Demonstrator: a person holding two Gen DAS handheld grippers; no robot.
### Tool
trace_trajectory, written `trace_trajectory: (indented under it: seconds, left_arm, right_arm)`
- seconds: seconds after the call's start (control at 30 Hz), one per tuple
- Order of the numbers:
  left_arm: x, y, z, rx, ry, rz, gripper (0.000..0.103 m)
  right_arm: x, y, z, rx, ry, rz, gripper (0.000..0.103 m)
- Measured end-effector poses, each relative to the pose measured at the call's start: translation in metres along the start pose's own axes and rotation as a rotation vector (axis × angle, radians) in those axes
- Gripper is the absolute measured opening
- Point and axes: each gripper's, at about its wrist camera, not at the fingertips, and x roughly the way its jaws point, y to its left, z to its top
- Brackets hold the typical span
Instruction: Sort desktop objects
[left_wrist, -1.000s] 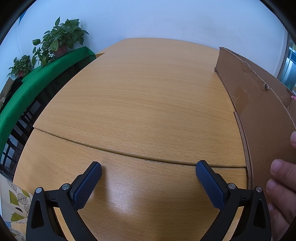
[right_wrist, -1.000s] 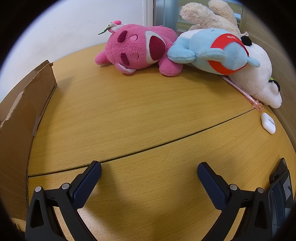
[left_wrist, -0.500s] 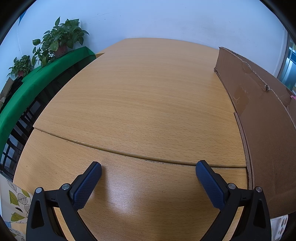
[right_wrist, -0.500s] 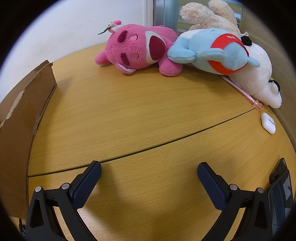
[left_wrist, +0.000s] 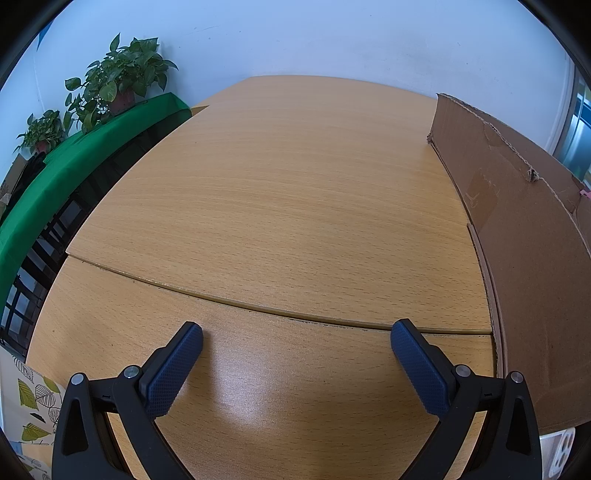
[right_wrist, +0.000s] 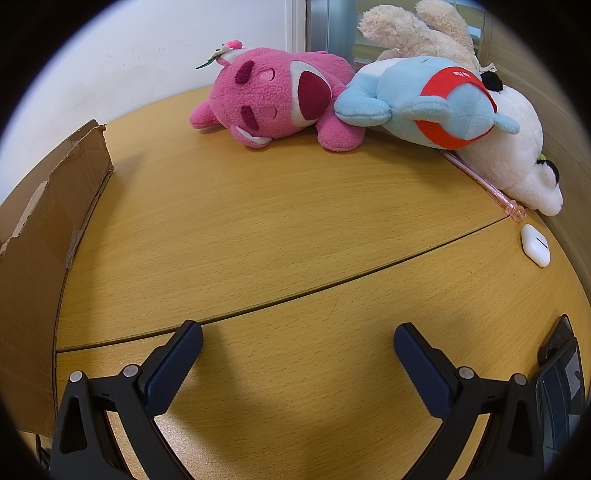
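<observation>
The light beech-wood table (left_wrist: 288, 206) is carrying everything, with a seam running across it. A tall brown cardboard box (left_wrist: 528, 258) is standing along the table's right side in the left wrist view. At the far edge, by the wall, a pink plush bear (right_wrist: 273, 99) is lying beside a light-blue plush with a red band (right_wrist: 436, 107), which is leaning on a white plush animal (right_wrist: 517, 155). A thin pink pen (right_wrist: 484, 184) is poking out from under them, and a small white earbud case (right_wrist: 535, 245) is sitting near the right edge. The left claw (left_wrist: 295, 339) is hovering wide open, gripping nothing. The right claw (right_wrist: 297, 339) is likewise gaping wide and empty.
</observation>
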Motion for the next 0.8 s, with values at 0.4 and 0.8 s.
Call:
trace_trajectory:
  seconds: [0.4,0.8]
  left_arm:
    - [0.000,0.000,0.000,0.001,0.000,0.000,0.103]
    - [-0.054,-0.003,-0.029,0.030,-0.070,-0.049,0.102]
  right_arm:
    - [0.000,0.000,0.000,0.000,0.000,0.000,0.103]
    - [-0.027,0.004,-0.034,-0.123,0.059,0.070,0.102]
